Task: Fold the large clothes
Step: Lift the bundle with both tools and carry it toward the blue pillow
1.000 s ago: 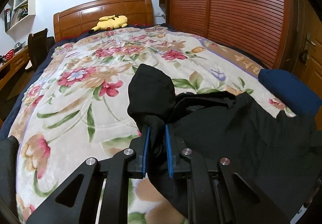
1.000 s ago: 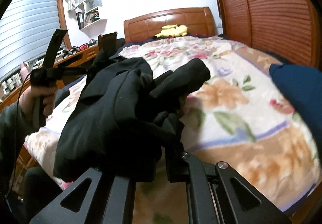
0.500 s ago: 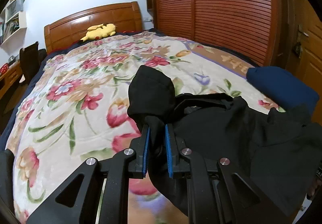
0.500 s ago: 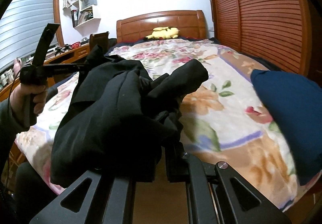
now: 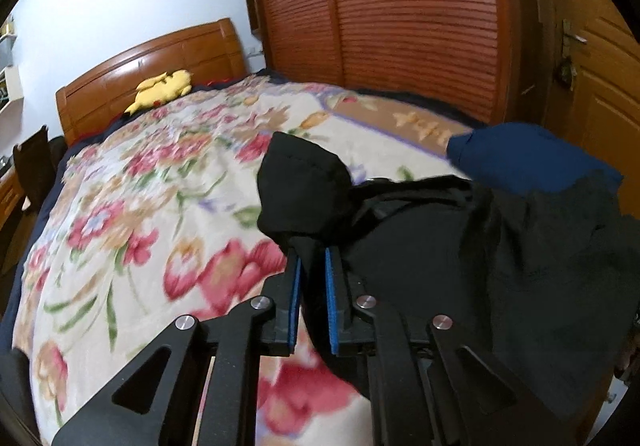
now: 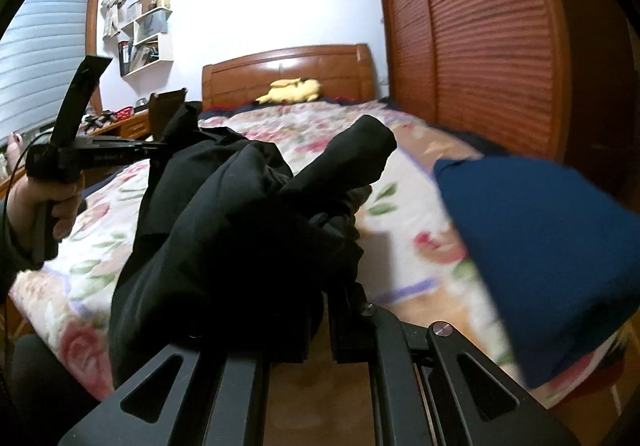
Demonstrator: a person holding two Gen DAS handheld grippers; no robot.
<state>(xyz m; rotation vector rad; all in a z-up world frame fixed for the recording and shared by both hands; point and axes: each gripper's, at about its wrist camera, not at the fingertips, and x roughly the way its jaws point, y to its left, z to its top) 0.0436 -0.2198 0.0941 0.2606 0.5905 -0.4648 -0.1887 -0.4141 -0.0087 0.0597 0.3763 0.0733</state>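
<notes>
**One black garment held by two grippers**

One black garment [image 5: 460,246] is being held above the floral bed [image 5: 140,205]. It is being pinched by the left gripper [image 5: 311,266], whose jaws are closing on the cloth, and clamped by the right gripper [image 6: 320,294]. One blue bundle [image 6: 540,246] and one yellow plush [image 6: 292,90] are lying on the bed.

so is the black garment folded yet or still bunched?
Bunched. The black garment hangs in loose lumps between the closing left gripper and the right gripper, lifted off the floral bedspread, no flat fold visible.
</notes>
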